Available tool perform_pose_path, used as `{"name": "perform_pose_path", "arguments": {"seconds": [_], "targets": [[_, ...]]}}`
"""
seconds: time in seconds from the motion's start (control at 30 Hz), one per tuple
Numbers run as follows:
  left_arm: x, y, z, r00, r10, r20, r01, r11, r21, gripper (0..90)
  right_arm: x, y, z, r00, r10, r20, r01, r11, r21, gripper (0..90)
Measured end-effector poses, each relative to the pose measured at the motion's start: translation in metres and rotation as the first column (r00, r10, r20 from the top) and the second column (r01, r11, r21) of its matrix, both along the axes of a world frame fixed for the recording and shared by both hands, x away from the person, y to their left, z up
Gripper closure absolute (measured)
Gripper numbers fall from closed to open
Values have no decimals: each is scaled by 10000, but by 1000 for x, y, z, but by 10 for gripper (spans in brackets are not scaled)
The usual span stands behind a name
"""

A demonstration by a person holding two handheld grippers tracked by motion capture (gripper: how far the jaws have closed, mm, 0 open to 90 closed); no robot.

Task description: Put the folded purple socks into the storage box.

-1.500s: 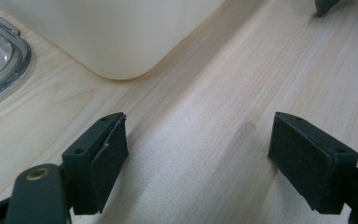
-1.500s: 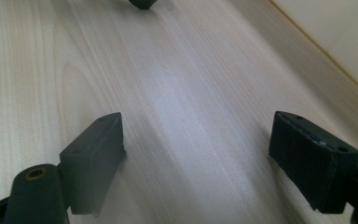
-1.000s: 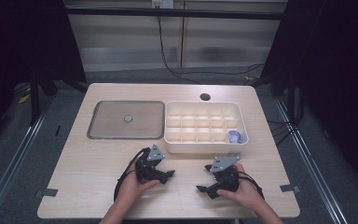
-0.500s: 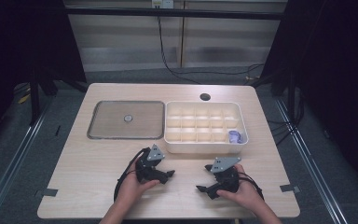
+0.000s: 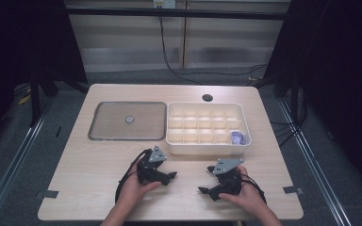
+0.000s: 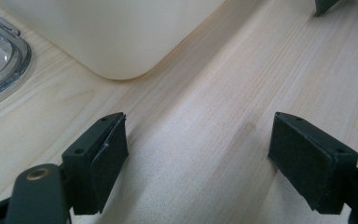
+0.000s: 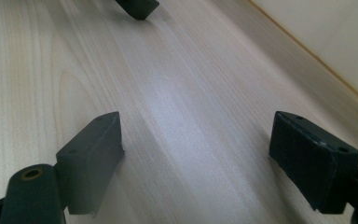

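Two hands rest on the near part of the wooden table (image 5: 89, 169), each holding a black gripper. My left gripper (image 5: 168, 178) points right, low over the wood, open with nothing between its pads (image 6: 98, 158). My right gripper (image 5: 206, 181) points left toward it, also open and empty, its pads (image 7: 91, 154) wide apart. A cream compartment box (image 5: 207, 148) stands just beyond both grippers; a small pale purple item (image 5: 238, 138) lies in its near right cell. Left of the box sits a shallow grey tray (image 5: 96, 129) with a small round piece (image 5: 129, 119) at its centre.
The rounded corner of the cream box (image 6: 116, 42) and the tray's rim (image 6: 9, 56) show close ahead in the left gripper view. A round hole (image 5: 207, 98) sits in the table's far edge. Tape marks (image 5: 292, 189) lie near the front corners.
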State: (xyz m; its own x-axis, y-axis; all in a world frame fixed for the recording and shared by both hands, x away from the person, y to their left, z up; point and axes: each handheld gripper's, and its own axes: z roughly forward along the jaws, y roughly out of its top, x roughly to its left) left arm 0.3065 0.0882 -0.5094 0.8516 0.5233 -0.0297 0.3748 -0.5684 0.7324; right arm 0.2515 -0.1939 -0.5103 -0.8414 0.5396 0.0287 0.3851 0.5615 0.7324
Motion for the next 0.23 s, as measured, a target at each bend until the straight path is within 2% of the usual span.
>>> {"name": "perform_pose_path", "arguments": {"seconds": [0.23], "targets": [[0,0,0,10000,5,-6,-5,10000,9,189,0,0,0,10000,-38,-10,38,10000,-8,167]]}}
